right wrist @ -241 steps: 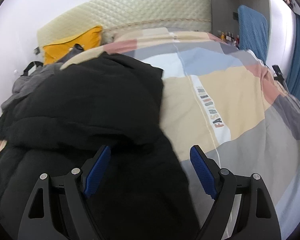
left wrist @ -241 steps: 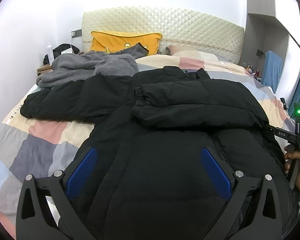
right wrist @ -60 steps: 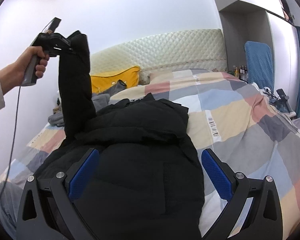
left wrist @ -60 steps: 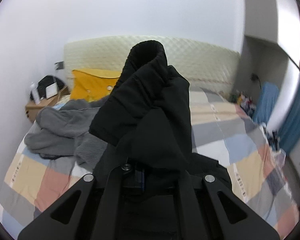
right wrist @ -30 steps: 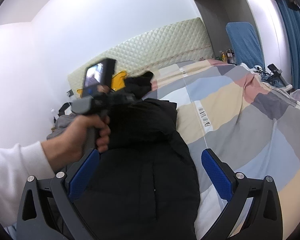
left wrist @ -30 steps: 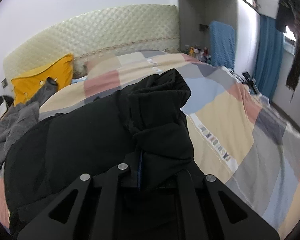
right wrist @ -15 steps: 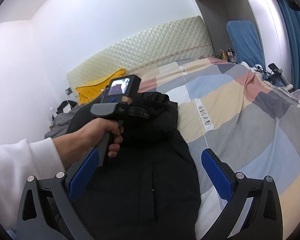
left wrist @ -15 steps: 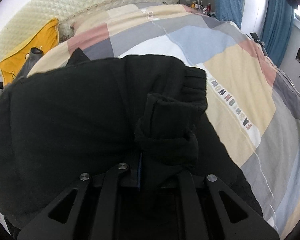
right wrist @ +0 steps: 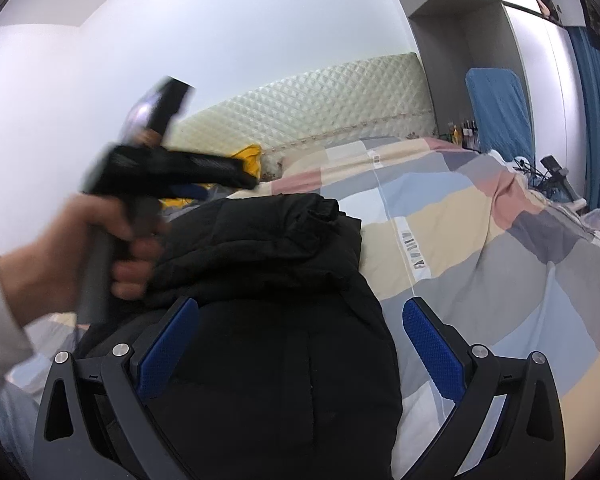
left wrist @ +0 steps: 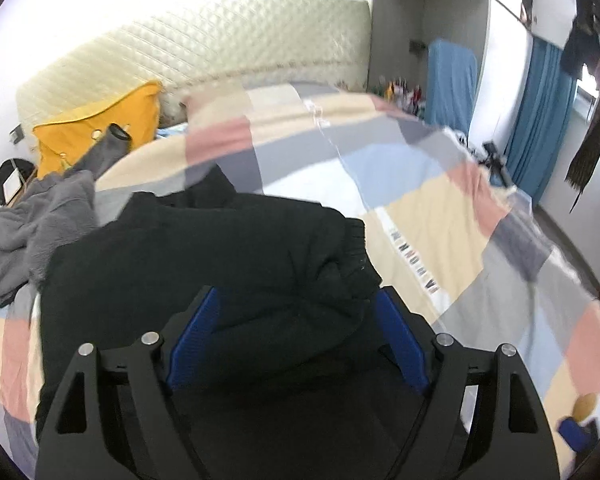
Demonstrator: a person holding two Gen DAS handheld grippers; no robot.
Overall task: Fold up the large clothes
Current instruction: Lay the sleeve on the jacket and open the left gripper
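Black jacket point(left wrist: 204, 264) lies on bed point(left wrist: 440, 216), sleeve folded across chest. Left hand-held gripper point(left wrist: 296, 332) jaws just opened, apart above sleeve, not pressing. Right hand-held gripper point(right wrist: 300, 344) apart over jacket hem.

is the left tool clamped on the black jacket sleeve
No, the left tool stands open, its blue pads apart on either side of the sleeve, which lies folded across the black jacket.
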